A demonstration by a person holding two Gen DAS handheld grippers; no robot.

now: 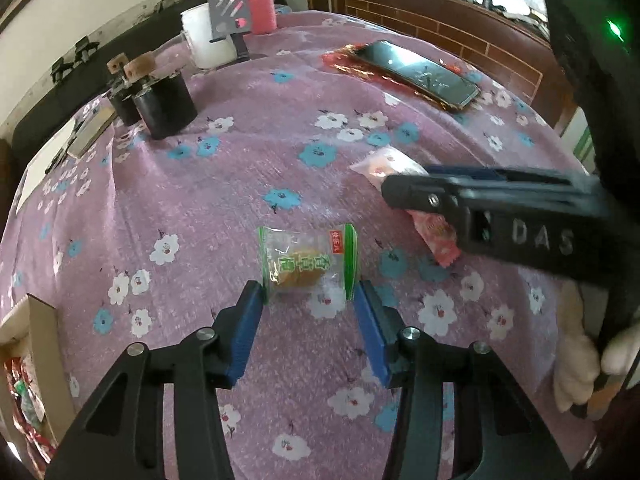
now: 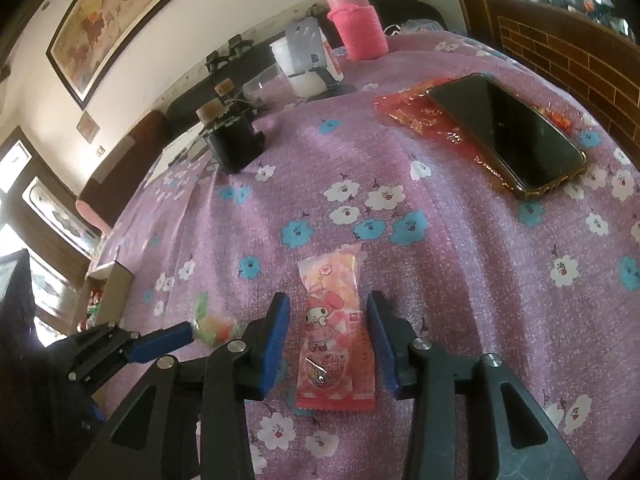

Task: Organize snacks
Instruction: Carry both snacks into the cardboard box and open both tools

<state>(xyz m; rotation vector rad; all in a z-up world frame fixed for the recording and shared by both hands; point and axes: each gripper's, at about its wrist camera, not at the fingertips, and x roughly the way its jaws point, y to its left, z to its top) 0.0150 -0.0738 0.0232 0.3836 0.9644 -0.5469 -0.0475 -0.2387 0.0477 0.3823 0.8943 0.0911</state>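
Note:
A green-edged clear packet with a round cake [image 1: 308, 264] lies on the flowered purple cloth [image 1: 224, 208]. My left gripper [image 1: 308, 292] is shut on its near end, blue fingertips [image 1: 254, 304] touching both wrapper edges. That packet shows as a small green bundle [image 2: 214, 326] at the left gripper's tip [image 2: 188, 330] in the right wrist view. A long pink cartoon snack packet [image 2: 336, 340] lies flat between the fingers of my right gripper [image 2: 328, 304], which is open with a gap on each side. The right gripper [image 1: 400, 190] hovers over the pink packet [image 1: 384, 164] from the right.
A cardboard box [image 1: 36, 320] with snacks stands at the near left edge. A phone [image 1: 420, 72] on a red wrapper lies far right. Two black cork-topped cylinders [image 1: 164, 104], a white cup [image 1: 204, 36], a phone stand and a pink bottle [image 1: 260, 4] stand at the back. A light-gloved hand [image 1: 576, 360] holds the right gripper.

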